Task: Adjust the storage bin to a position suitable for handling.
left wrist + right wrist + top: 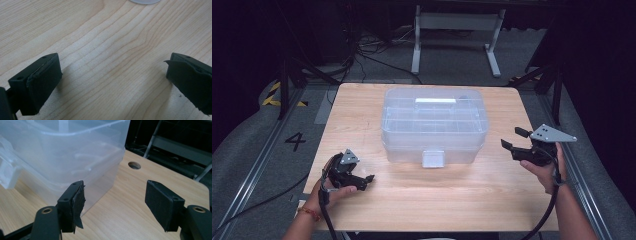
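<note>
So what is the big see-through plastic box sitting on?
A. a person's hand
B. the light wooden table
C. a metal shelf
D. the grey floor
B, since the big see-through plastic box rests in the middle of the light wooden table, with the open left gripper and open right gripper off to its sides, not touching it.

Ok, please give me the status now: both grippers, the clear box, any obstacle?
Left gripper open, low over table. Right gripper open, beside clear box, not touching. Box lid shut, front latch down. Nothing in the way.
</note>
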Demonstrator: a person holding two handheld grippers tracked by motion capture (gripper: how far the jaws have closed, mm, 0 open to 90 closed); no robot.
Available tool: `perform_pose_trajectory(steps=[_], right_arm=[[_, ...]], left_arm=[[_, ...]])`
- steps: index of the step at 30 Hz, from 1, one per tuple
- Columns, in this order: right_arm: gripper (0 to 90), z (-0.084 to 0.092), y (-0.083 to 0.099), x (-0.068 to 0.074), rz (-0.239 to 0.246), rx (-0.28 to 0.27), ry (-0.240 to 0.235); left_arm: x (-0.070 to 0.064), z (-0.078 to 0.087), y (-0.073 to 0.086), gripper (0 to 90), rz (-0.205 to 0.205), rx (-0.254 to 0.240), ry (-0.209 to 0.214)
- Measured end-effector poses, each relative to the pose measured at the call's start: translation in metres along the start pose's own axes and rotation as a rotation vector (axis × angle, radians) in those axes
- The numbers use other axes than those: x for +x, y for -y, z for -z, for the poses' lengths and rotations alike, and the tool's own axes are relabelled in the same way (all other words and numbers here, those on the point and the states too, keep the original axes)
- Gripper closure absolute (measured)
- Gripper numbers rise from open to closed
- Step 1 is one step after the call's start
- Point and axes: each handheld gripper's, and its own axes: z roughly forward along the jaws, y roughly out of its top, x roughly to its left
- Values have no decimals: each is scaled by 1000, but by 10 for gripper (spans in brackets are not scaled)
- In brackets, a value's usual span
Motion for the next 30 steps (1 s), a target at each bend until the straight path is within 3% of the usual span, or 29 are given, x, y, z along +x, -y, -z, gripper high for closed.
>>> perform_pose_trajectory(steps=[12, 16, 24, 30], right_arm=[[329, 1, -33, -2, 30, -40, -7], [326, 0, -43, -2, 37, -51, -31], [326, -13, -71, 3, 60, -50, -76], [327, -23, -81, 6, 60, -45, -83]], left_arm=[[0, 0, 0, 4, 0, 0, 0], [0, 0, 0, 4, 0, 0, 0], [0, 0, 0, 4, 0, 0, 0], [0, 0, 0, 4, 0, 0, 0]])
